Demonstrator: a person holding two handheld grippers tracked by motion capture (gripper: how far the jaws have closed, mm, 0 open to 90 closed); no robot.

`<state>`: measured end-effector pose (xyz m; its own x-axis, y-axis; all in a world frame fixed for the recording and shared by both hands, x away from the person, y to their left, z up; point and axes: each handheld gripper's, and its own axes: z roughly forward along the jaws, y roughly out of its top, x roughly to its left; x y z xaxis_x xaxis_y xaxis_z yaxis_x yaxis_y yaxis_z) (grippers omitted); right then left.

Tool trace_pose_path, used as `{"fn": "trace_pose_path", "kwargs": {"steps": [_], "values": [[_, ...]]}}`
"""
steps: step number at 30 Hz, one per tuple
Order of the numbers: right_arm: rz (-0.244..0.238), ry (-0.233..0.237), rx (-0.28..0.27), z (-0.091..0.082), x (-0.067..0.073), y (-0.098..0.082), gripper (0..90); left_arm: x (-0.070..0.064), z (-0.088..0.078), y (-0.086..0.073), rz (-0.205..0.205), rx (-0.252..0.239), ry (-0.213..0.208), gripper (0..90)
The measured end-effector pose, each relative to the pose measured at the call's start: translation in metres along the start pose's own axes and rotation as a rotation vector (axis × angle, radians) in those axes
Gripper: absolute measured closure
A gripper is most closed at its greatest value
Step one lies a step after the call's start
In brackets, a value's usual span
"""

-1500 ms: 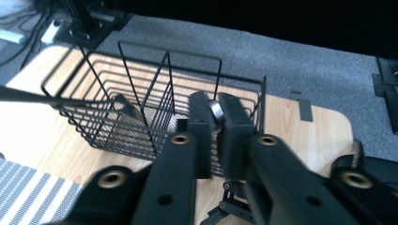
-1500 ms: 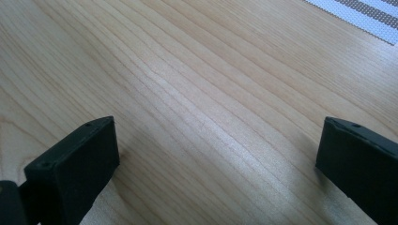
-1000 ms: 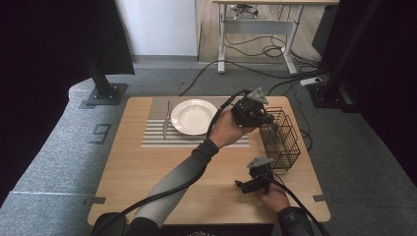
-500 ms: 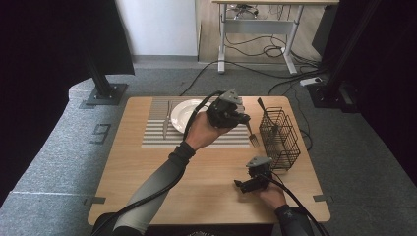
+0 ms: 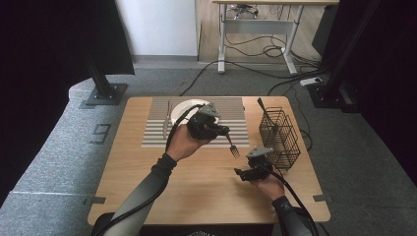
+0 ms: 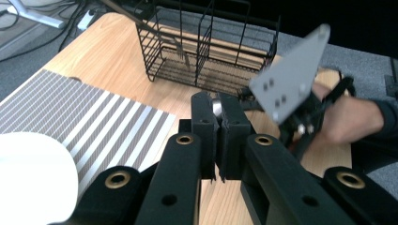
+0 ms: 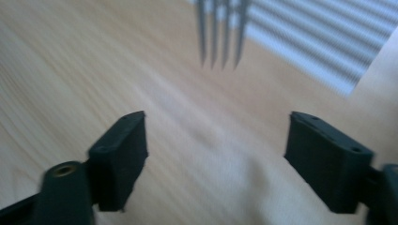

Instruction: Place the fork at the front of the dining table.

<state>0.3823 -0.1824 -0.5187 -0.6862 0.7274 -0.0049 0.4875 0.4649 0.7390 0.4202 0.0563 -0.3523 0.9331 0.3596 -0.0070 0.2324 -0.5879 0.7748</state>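
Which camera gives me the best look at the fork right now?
The high view: the fork hangs whole from the shut left gripper. The right gripper view catches just its blurred tines; the left gripper view, a glint of handle.

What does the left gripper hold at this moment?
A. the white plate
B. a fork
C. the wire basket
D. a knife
B: the left gripper is shut on the handle of a fork, whose tines point down toward the right gripper over the table.
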Motion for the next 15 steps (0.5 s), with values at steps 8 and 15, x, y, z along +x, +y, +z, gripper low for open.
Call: {"fn": "trace_pose_path", "kwargs": {"steps": [8, 15], "values": [[-0.058, 0.074, -0.068, -0.007, 0.001, 0.05, 47.8, 0.002, 0.0, -0.01, -0.005, 0.023, -0.001, 87.0], [-0.154, 0.089, -0.059, -0.003, 0.014, 0.077, 70.0, 0.002, 0.003, -0.011, -0.004, 0.031, -0.006, 87.1]]}}
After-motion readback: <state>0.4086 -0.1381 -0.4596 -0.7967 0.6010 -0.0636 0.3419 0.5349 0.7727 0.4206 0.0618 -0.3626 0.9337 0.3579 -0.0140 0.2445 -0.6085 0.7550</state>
